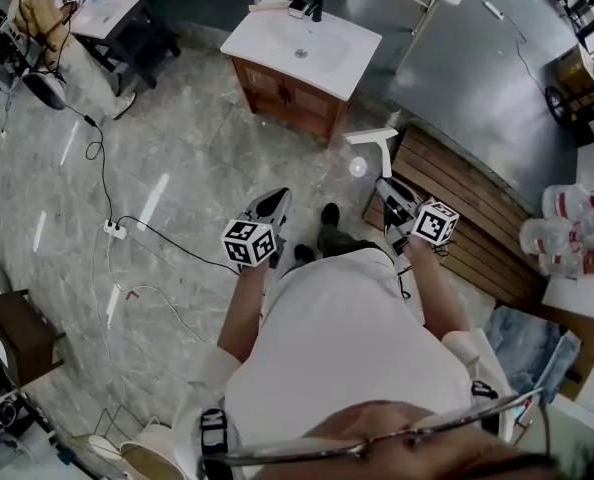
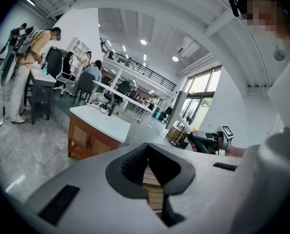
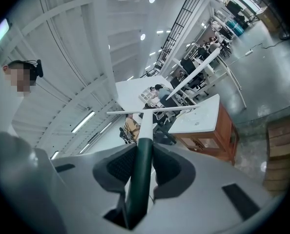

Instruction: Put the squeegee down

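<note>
The squeegee (image 1: 373, 146) has a white blade, a white shaft and a dark green handle (image 3: 140, 175). My right gripper (image 1: 395, 200) is shut on that handle and holds the squeegee in the air above the floor, blade end pointing away from me toward the vanity. In the right gripper view the blade (image 3: 157, 110) runs crosswise beyond the jaws (image 3: 144, 154). My left gripper (image 1: 270, 208) hovers to the left at about the same height; its pads (image 2: 134, 164) meet with nothing between them. The right gripper (image 2: 207, 141) also shows in the left gripper view.
A wooden vanity with a white sink top (image 1: 277, 38) stands ahead. A slatted wooden platform (image 1: 477, 218) lies on the floor at the right, with plastic-wrapped packs (image 1: 569, 218) beyond it. Cables and a power strip (image 1: 115, 230) trail at the left. A person (image 1: 37, 13) stands at a far desk.
</note>
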Action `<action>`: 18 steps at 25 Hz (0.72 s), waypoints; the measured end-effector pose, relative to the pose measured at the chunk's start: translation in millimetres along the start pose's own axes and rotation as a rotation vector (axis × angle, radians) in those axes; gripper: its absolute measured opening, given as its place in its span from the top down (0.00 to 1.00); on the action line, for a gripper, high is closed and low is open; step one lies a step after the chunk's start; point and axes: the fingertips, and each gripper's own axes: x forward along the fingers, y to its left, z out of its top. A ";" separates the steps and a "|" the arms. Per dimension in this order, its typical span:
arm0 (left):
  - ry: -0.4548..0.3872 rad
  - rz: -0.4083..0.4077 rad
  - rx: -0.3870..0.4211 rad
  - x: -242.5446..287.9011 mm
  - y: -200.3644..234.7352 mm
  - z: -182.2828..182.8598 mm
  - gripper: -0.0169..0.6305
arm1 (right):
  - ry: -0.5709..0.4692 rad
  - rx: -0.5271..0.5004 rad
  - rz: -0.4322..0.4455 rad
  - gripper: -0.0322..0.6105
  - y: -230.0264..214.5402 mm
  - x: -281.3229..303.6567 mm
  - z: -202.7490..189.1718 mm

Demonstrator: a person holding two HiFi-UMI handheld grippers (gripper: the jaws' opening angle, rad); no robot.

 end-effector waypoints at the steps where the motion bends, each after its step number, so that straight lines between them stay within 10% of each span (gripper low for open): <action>1: 0.002 0.002 -0.001 1.6 2.3 1.0 0.97 | 0.003 0.002 0.001 0.79 -0.5 3.6 1.0; 18: 0.016 0.064 -0.012 68.1 46.0 41.4 0.97 | 0.049 0.032 0.025 0.79 -60.1 75.9 50.2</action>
